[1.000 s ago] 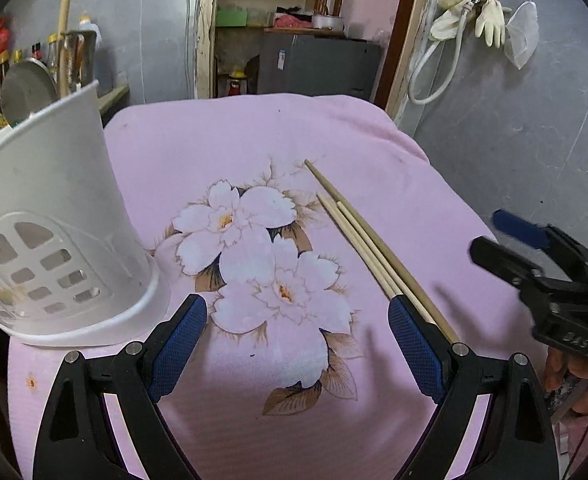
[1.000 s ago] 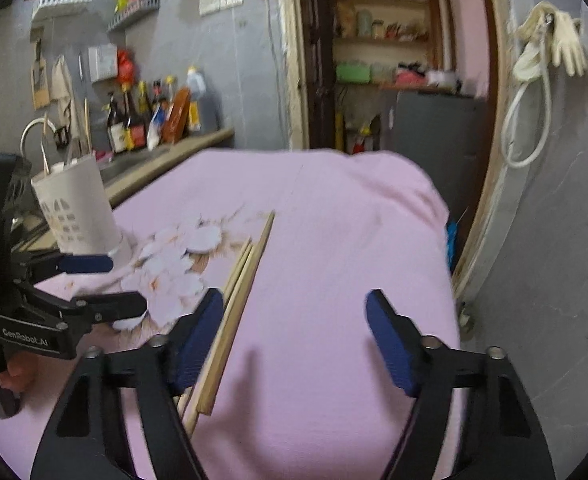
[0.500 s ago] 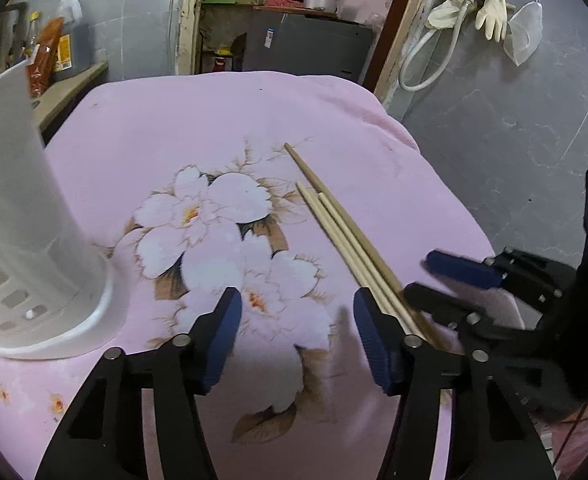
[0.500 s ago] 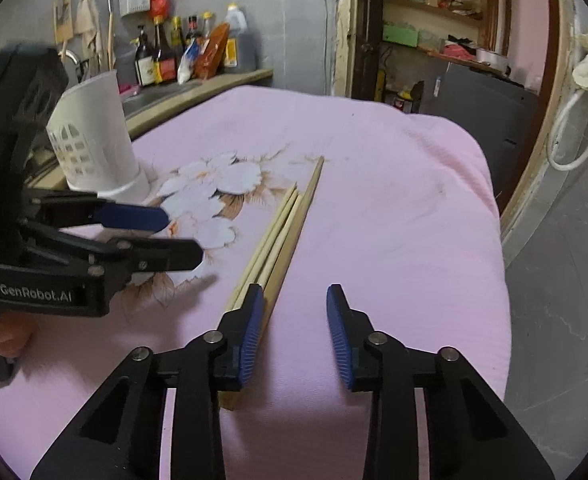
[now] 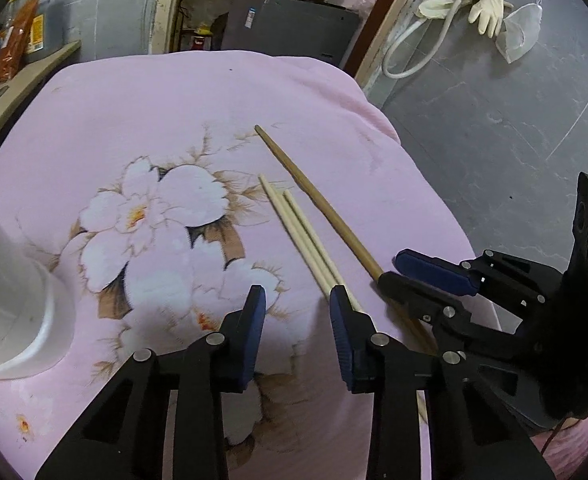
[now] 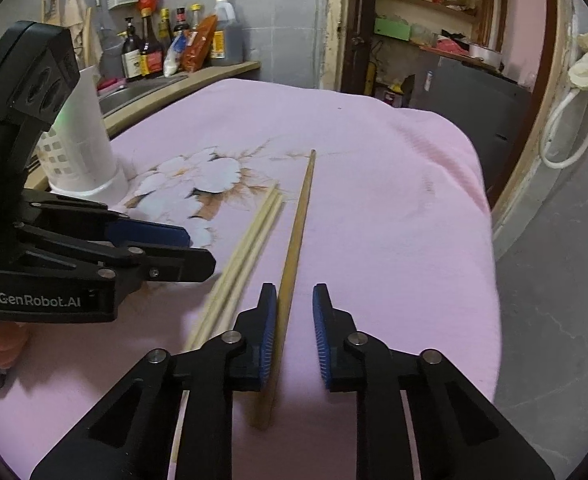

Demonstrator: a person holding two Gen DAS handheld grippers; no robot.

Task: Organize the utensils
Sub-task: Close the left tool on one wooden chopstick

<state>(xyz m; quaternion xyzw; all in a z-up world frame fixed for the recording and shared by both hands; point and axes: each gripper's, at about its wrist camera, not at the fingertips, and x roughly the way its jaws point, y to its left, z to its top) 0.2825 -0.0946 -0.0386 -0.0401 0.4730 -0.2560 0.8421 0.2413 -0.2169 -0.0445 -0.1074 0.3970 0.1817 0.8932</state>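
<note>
Three chopsticks lie on the pink floral cloth (image 5: 134, 120): a darker brown one (image 5: 314, 200) and a pale pair (image 5: 302, 240) beside it. My right gripper (image 6: 293, 308) is open, its jaws straddling the brown chopstick (image 6: 296, 232) near its thick end, which lies against the left pad. It shows from the side in the left wrist view (image 5: 410, 272). My left gripper (image 5: 296, 308) is open just left of the pale pair (image 6: 250, 240), its right finger over their near ends. The white slotted utensil holder (image 6: 82, 152) stands at the left.
The cloth-covered table drops off at the right edge (image 6: 482, 240) to a grey floor. A counter with bottles (image 6: 182, 44) lies behind the holder. A doorway with shelves (image 6: 426, 20) lies at the back.
Both grippers narrowed from wide open and moved forward and down to the chopsticks. The right gripper's jaws now straddle the brown chopstick, which lies a little apart from the pale pair.
</note>
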